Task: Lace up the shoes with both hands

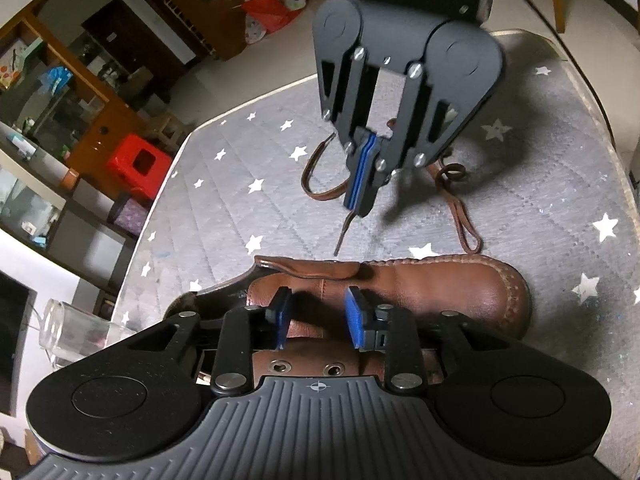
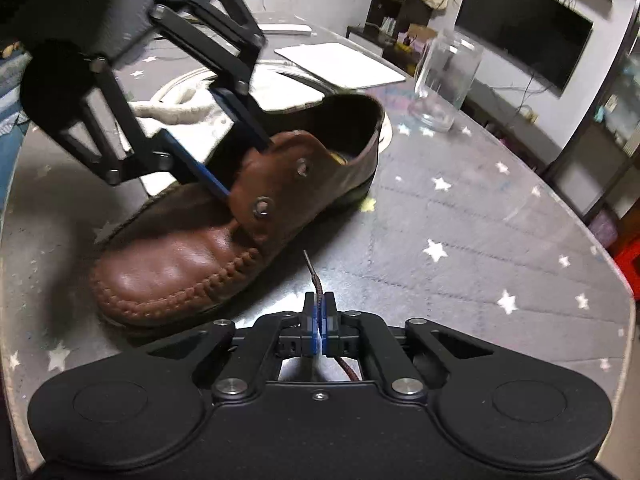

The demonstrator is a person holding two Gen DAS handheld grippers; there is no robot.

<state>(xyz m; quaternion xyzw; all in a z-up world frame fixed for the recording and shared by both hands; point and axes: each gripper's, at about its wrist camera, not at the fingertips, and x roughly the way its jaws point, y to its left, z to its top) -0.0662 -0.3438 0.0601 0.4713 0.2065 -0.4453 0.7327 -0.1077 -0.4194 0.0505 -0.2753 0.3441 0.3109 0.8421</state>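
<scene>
The brown leather shoe lies on the star-patterned tabletop, toe toward the right tool, its heel toward the glass jar beyond it; the lace trails in loops on the tabletop past the shoe's toe. The right tool is clenched on the lace near its tip, and the stiff end pokes out ahead of the pads, just short of the shoe's side; it has not entered an eyelet. The left tool sits over the shoe's instep with its blue pads apart, one on each side of the raised eyelet flap; whether they press the leather I cannot tell, though it looks more like a loose bracket than a firm pinch.

The step in hand, as I judge it, is threading the tip through one of the two metal eyelets on that flap; to do it well, the left tool should close on the flap and hold it still, tilted so the lower eyelet faces the incoming tip; the right tool should keep only a short length of tip exposed, so it stays stiff and does not buckle; aim along the hole's axis rather than across it; push slowly, then regrip on the far side of the flap. The slack beyond the toe may snag, so watch it.
</scene>
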